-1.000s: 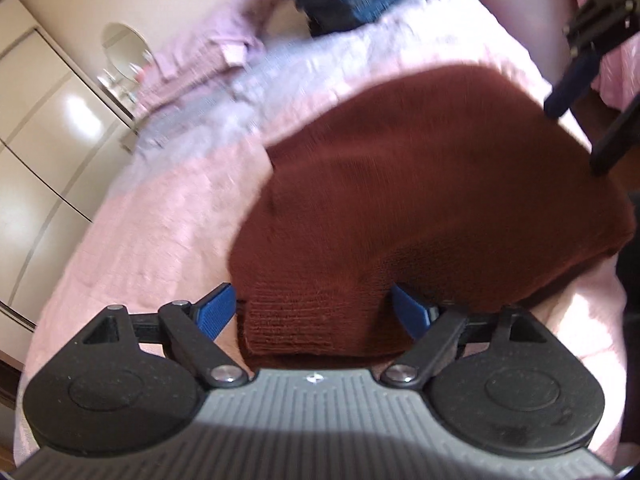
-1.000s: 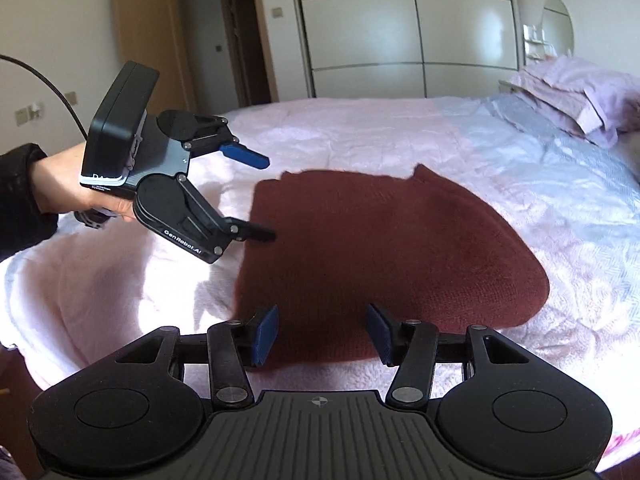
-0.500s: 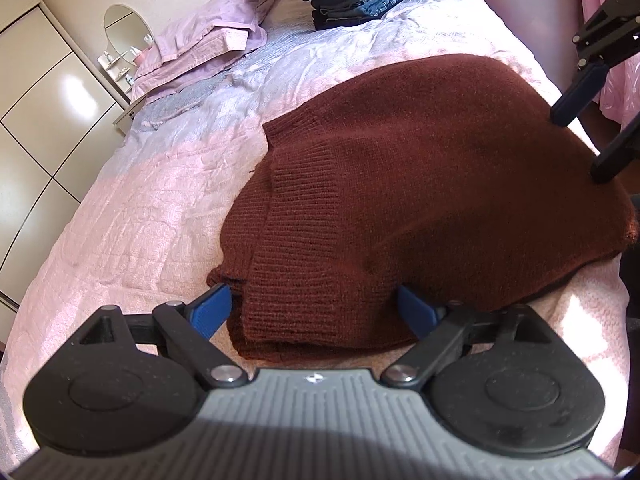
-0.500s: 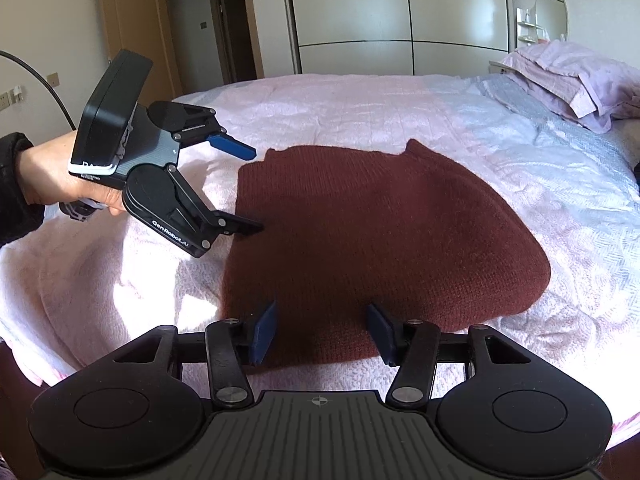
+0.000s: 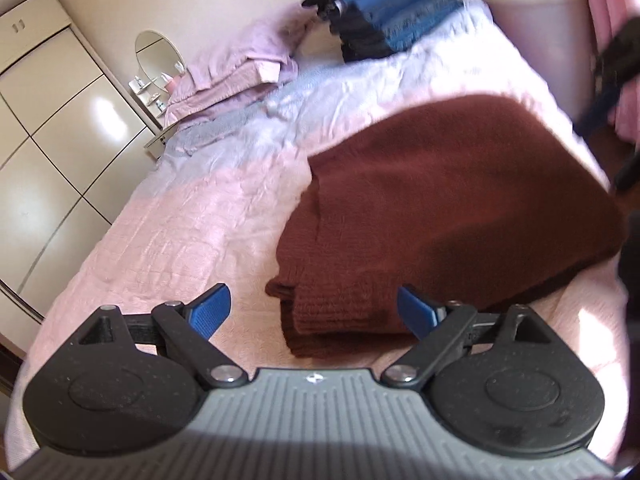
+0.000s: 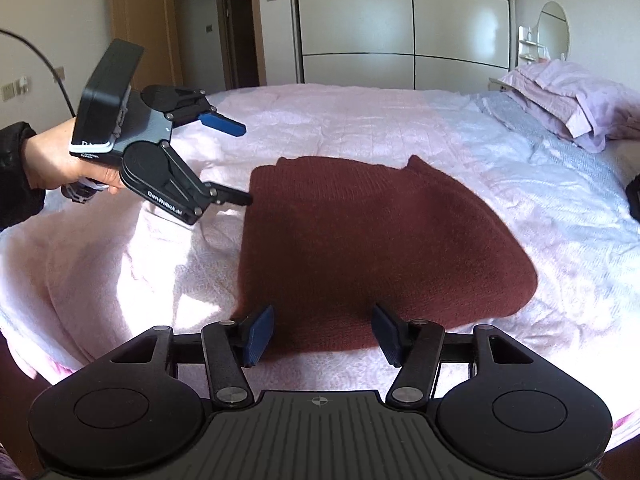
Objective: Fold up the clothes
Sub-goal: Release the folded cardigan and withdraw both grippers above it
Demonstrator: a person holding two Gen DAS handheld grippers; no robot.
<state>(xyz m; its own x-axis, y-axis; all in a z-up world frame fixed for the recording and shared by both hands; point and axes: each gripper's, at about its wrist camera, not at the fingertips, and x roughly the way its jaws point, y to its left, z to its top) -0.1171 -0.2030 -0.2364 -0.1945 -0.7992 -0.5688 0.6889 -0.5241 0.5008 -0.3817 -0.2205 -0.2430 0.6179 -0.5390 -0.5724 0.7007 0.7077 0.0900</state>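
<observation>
Folded sweater (image 6: pixel 360 248) just beyond right gripper (image 6: pixel 322 334)

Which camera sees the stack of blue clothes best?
The left wrist view. The stack of folded blue clothes sits at the far end of the bed there, though blurred. The right wrist view does not show it at all.

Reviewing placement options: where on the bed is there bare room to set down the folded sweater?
Bare pink bedspread lies between the maroon sweater and the wardrobe side. The head end is crowded: pillows and a stack of folded clothes.
</observation>
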